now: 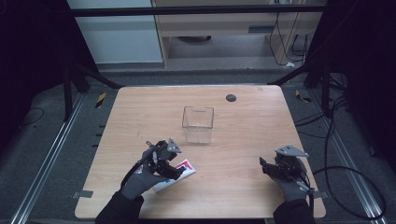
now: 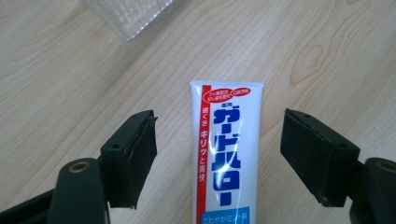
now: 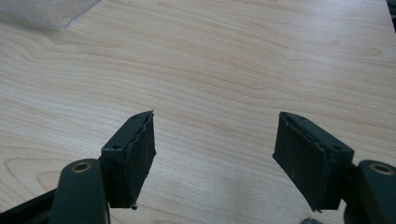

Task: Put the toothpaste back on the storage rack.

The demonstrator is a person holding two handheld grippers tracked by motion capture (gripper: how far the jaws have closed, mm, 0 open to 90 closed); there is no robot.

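A white toothpaste tube [image 2: 227, 154] with blue and red Japanese lettering lies flat on the wooden table [image 1: 243, 121], near its front left [image 1: 183, 171]. My left gripper [image 1: 172, 171] hovers over it, open, its jaws straddling the tube on both sides [image 2: 219, 158] without touching it. A clear plastic box [image 1: 198, 124] stands upright at the table's middle, beyond the tube; its corner shows at the top of the left gripper view [image 2: 128, 16]. My right gripper [image 1: 266, 168] is open near the front right, with bare wood between its jaws [image 3: 215, 158].
A small dark round disc [image 1: 230, 97] sits near the table's far edge. The clear box's corner [image 3: 49, 11] shows at the upper left of the right gripper view. Black frame legs and cables surround the table on the floor.
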